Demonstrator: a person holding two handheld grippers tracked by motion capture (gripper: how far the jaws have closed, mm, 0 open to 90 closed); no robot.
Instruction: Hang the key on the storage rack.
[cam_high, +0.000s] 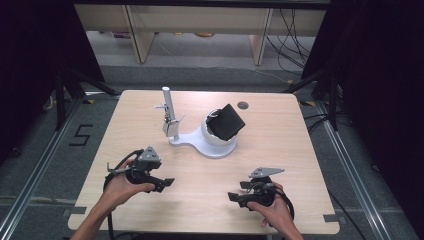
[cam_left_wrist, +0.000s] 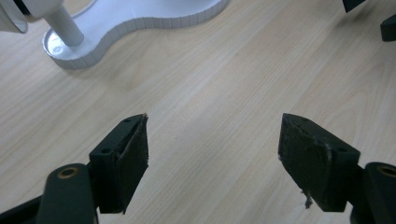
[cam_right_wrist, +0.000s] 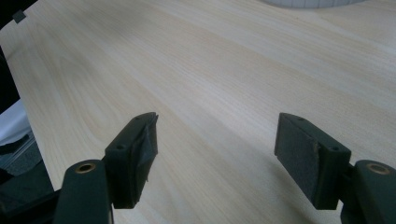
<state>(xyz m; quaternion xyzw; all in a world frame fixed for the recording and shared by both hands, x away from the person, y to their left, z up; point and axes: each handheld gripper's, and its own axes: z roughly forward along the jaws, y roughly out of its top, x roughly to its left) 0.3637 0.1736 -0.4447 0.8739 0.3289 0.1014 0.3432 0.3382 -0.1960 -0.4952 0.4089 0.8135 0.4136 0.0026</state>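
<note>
- the white stand (cam_high: 202, 141) sits at the counter's centre, a little toward twelve o'clock; its round bowl end carries a black wallet-like block (cam_high: 227, 121) tilted up toward one o'clock, and a white post (cam_high: 166, 102) with a small clip rises at the stand's nine o'clock end.
- in the left tool view the stand's base (cam_left_wrist: 140, 21) and the foot of the post lie at about eleven o'clock, well apart from the tool tips.
- the left tool (cam_high: 167, 182), at seven o'clock of the stand, has its jaws spread wide with nothing between them but bare counter (cam_left_wrist: 210, 93); it points across toward three o'clock.
- the right tool (cam_high: 233, 196), at five o'clock of the stand, is also spread wide and empty, pointing toward nine o'clock; its own view shows plain wood (cam_right_wrist: 210, 70) ahead and the stand's rim at the top edge.
- judgement: the step in hand looks like an approach to the stand, with neither tool yet near it.
- to do it well, turn the nearer tool toward twelve o'clock first, so the jaws face the block squarely.
- keep the jaws wide until they straddle the block's edges, then close gently; a skewed bite could tip it off the bowl.
- steady the base with the other tool if it slides.
</note>
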